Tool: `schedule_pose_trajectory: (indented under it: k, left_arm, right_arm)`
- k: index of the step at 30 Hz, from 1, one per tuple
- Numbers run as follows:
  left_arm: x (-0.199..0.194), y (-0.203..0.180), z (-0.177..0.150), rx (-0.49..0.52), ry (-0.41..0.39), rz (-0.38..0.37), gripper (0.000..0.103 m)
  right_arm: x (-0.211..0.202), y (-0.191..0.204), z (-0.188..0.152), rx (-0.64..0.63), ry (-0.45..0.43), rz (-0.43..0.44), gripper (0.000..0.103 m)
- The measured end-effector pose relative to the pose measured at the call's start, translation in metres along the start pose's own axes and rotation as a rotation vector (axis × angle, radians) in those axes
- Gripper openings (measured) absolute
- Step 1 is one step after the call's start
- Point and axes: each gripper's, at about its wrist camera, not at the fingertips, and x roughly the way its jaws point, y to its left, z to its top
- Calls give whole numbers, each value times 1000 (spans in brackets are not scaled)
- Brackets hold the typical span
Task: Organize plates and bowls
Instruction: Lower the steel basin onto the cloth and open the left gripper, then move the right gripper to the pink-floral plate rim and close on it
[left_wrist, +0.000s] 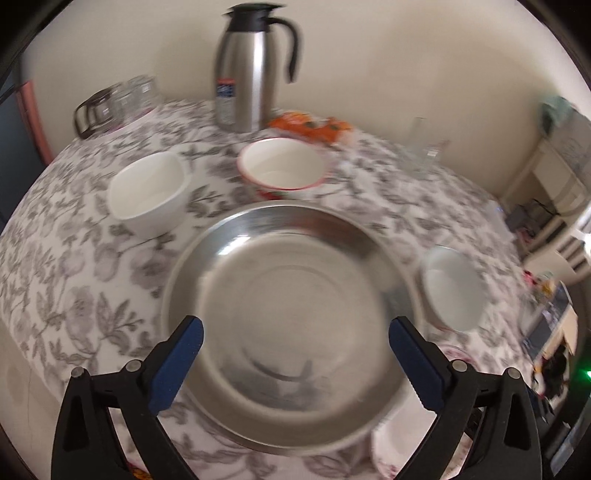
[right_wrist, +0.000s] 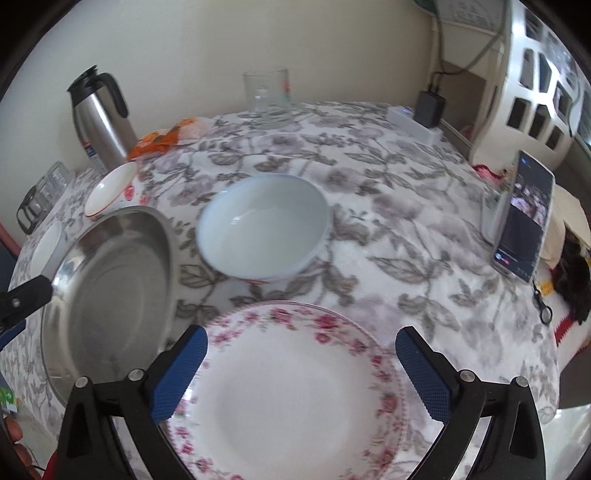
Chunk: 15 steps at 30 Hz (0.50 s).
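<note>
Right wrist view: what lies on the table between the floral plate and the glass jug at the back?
In the right wrist view, a pale blue bowl sits between the floral plate and the glass jug; beyond the bowl only patterned tablecloth shows.

A home dining spot: floral tablecloth (right_wrist: 388, 184), steel thermos jug (left_wrist: 247, 74), snack packet (left_wrist: 314, 127), propped phone (right_wrist: 524, 218)

The label on the steel flask (left_wrist: 255, 66) is too blurred to read.
</note>
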Motion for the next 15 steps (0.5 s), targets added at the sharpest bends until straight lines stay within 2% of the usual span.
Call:
schedule_pose_trajectory:
  k: [7, 9, 12, 15]
  left_arm:
    - [-19, -48, -20, 130, -61, -130, 101]
    - [-22, -58, -25, 163, -46, -181, 101]
    - [-24, -70, -34, 195, -24, -199, 101]
    - [-22, -79, -43, 215, 36, -232, 101]
  right_arm:
    - [0, -48, -10, 118, 12, -42, 103]
    - [0, -57, -14, 144, 21, -40, 103]
    - [1, -70, -20, 184, 37, -18, 103]
    - [1, -75, -27, 203, 51, -7, 103]
